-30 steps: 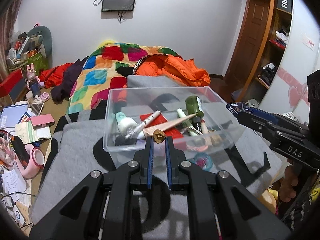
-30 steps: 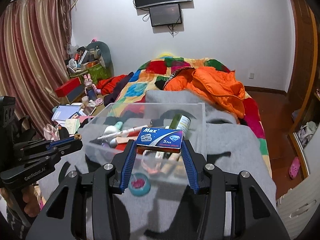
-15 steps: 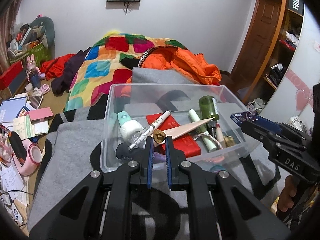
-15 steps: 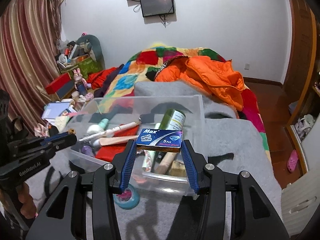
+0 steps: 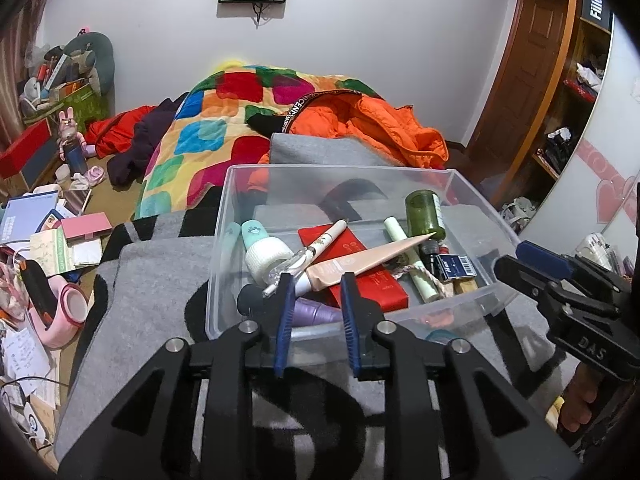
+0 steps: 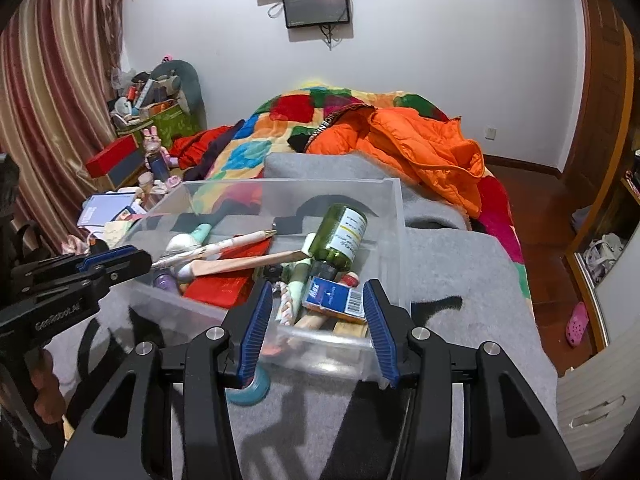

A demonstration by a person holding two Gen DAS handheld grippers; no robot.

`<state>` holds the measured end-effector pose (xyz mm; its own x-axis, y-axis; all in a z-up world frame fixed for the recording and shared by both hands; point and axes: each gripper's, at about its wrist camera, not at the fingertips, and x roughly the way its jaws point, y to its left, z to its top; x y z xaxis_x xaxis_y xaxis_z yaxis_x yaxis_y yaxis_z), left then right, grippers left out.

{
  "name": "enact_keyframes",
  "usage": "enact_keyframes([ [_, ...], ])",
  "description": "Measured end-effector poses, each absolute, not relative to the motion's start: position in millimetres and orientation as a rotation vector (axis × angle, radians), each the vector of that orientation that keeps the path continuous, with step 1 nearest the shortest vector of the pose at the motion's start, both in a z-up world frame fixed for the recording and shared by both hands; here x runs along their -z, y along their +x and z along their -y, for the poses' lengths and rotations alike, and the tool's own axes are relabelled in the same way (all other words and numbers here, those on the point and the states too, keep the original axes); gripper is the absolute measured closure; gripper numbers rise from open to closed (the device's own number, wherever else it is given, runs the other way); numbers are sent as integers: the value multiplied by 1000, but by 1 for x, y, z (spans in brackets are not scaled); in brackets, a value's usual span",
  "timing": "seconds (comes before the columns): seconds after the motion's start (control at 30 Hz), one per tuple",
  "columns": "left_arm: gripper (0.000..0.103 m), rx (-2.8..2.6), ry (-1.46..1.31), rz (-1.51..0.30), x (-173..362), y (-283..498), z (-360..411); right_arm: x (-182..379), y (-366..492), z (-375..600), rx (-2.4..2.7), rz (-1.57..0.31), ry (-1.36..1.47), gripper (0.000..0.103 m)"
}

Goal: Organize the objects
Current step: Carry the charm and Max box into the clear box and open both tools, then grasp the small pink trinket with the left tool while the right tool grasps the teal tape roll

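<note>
A clear plastic bin (image 5: 340, 168) (image 6: 288, 182) stands on a grey blanket. In it lie a green bottle (image 5: 424, 216) (image 6: 340, 236), a red packet (image 5: 360, 268), a beige tube (image 5: 372, 260), a pen (image 5: 322, 240) and a white roll (image 5: 266, 256). My left gripper (image 5: 316, 278) hangs over the bin's near edge, its jaws opening with nothing between them. My right gripper (image 6: 317, 284) is open over the bin's near right corner. The blue Max box (image 6: 334, 296) (image 5: 456, 266) lies loose in the bin below its pads, barcode side up.
A teal tape ring (image 6: 250, 390) lies on the blanket (image 6: 460, 280) in front of the bin. An orange jacket (image 6: 420, 148) and a colourful quilt (image 5: 200, 136) lie behind it. Books and clutter (image 5: 44, 236) cover the floor at the left.
The left jaws have parted and the small gold piece is gone from between them. The blue box has left the right pads and lies in the bin. Both grippers came lower over the bin.
</note>
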<state>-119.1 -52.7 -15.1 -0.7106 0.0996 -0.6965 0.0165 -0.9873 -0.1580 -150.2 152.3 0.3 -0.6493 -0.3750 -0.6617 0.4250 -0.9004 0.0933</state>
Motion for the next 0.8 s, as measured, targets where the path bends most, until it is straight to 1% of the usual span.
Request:
enact_keyframes([
  [0.07,81,-2857,-1161,236,12,-113,52,-4,-141,-155,2500,-98,965,55],
  [0.13,81,-2854,-1138,241,8,-104,51,-6,-132,-157,2485,-98,950,54],
  [0.4,81,-2804,-1124,199,9,-76,33,-5,-103,-156,2414,-123,935,54],
  [0.47,79,-2763,-1154,187,18,-77,27,0,-100,-154,2395,-130,948,54],
  [0.67,79,-2617,-1330,158,55,-99,7,36,-106,-141,2323,-152,1075,54],
  [0.8,79,-2574,-1391,118,63,-112,1,51,-112,-137,2298,-170,1126,54],
])
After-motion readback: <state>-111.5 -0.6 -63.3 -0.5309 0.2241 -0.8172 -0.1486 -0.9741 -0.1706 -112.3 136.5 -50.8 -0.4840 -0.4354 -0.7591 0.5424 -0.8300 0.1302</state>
